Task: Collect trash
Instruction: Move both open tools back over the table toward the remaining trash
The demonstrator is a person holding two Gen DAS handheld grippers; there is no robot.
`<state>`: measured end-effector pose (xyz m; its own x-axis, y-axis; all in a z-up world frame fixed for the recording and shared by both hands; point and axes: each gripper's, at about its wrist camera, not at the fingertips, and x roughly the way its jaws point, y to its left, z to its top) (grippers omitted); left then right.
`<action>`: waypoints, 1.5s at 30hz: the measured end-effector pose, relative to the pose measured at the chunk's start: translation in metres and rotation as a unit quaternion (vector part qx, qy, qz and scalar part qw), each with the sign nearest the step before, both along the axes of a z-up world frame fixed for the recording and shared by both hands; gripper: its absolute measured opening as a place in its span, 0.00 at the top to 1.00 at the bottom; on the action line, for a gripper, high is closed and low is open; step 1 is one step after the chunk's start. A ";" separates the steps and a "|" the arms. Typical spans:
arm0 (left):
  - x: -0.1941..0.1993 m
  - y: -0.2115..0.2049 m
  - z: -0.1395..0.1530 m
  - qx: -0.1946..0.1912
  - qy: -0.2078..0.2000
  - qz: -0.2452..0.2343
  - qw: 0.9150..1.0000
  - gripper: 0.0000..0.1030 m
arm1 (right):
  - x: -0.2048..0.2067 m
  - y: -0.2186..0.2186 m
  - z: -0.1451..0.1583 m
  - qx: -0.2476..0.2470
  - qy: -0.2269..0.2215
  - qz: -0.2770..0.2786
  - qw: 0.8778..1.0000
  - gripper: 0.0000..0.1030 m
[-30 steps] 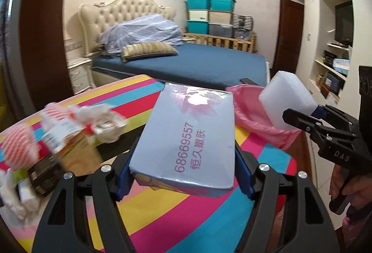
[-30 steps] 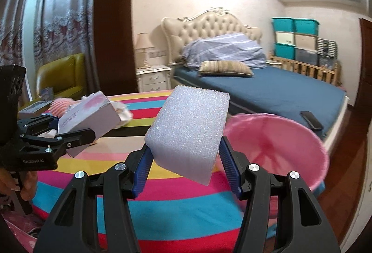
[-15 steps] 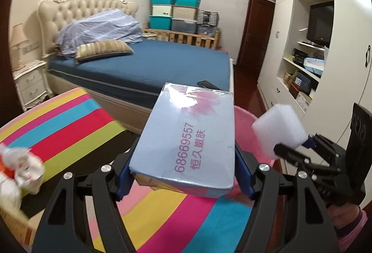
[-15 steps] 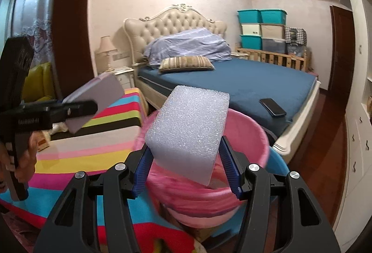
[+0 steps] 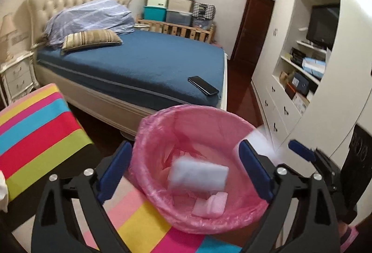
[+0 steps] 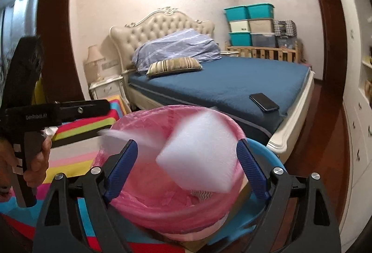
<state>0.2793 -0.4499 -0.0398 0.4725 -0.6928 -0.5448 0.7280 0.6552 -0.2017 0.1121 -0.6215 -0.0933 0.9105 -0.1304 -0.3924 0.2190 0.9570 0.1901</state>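
While both grippers' jaws are opening, box [image 5: 197,175] and foam block [image 6: 197,157] drop into bin [image 5: 162,122].

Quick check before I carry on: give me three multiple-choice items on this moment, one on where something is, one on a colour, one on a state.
1. Where does the phone lie?
A. on the blue bed
B. on the striped cloth
C. in the bin

2. What colour is the liner of the bin?
A. teal
B. pink
C. yellow

3. How does the right gripper stand with the foam block?
A. clamped on it
B. jaws spread, block loose between them
C. no block near it

Answers: 1 A, it lies near the bed's corner. 2 B, pink plastic wraps the rim. 3 B, the jaws are opening and the blurred block touches neither pad.
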 end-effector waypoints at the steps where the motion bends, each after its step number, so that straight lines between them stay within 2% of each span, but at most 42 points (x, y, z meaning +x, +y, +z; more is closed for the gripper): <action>1: -0.001 0.007 0.002 -0.003 0.000 0.006 1.000 0.07 | -0.005 0.000 0.000 0.002 -0.001 -0.004 1.000 0.20; 7: -0.030 0.071 0.010 -0.010 -0.029 0.057 0.998 0.05 | -0.036 0.019 0.003 -0.014 0.007 -0.003 1.000 0.20; 12: -0.058 0.130 0.003 -0.019 -0.024 0.096 0.995 0.05 | -0.045 0.055 0.018 -0.017 -0.005 0.028 0.999 0.20; 15: -0.071 0.162 -0.001 0.013 -0.022 0.103 0.994 0.05 | -0.040 0.087 0.032 -0.031 -0.009 0.056 0.998 0.20; 18: -0.094 0.198 0.000 0.041 -0.068 0.131 0.988 0.05 | -0.029 0.121 0.040 -0.037 -0.010 0.099 0.994 0.18; 20: -0.106 0.223 0.001 0.057 -0.085 0.150 0.983 0.05 | -0.019 0.148 0.042 -0.045 -0.010 0.123 0.991 0.18; 23: -0.123 0.266 0.004 0.074 -0.118 0.197 0.970 0.05 | -0.003 0.189 0.042 -0.042 0.000 0.166 0.985 0.18; 24: -0.130 0.286 0.005 0.084 -0.129 0.218 0.964 0.05 | 0.002 0.204 0.041 -0.041 0.005 0.179 0.983 0.18; 28: -0.146 0.338 0.004 0.107 -0.148 0.277 0.943 0.05 | 0.023 0.260 0.036 -0.043 0.023 0.229 0.972 0.18; 32: -0.149 0.396 0.000 0.102 -0.121 0.324 0.933 0.05 | 0.040 0.314 0.036 -0.048 0.032 0.268 0.962 0.18; 34: -0.150 0.428 -0.004 0.102 -0.111 0.358 0.922 0.05 | 0.049 0.333 0.036 -0.048 0.037 0.282 0.958 0.18; 38: -0.152 0.476 -0.007 0.106 -0.095 0.402 0.905 0.05 | 0.068 0.363 0.034 -0.055 0.056 0.299 0.951 0.18; 42: -0.157 0.522 -0.010 0.076 -0.065 0.432 0.896 0.05 | 0.094 0.392 0.030 -0.067 0.084 0.312 0.944 0.18; 45: -0.159 0.534 -0.015 0.078 -0.056 0.447 0.890 0.05 | 0.109 0.405 0.029 -0.066 0.095 0.322 0.940 0.18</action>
<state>0.1207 0.0846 -0.0548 0.8538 0.0657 -0.5164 -0.0870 0.9961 -0.0170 0.2207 -0.2168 -0.0646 0.7324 0.3649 -0.5748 -0.3957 0.9152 0.0769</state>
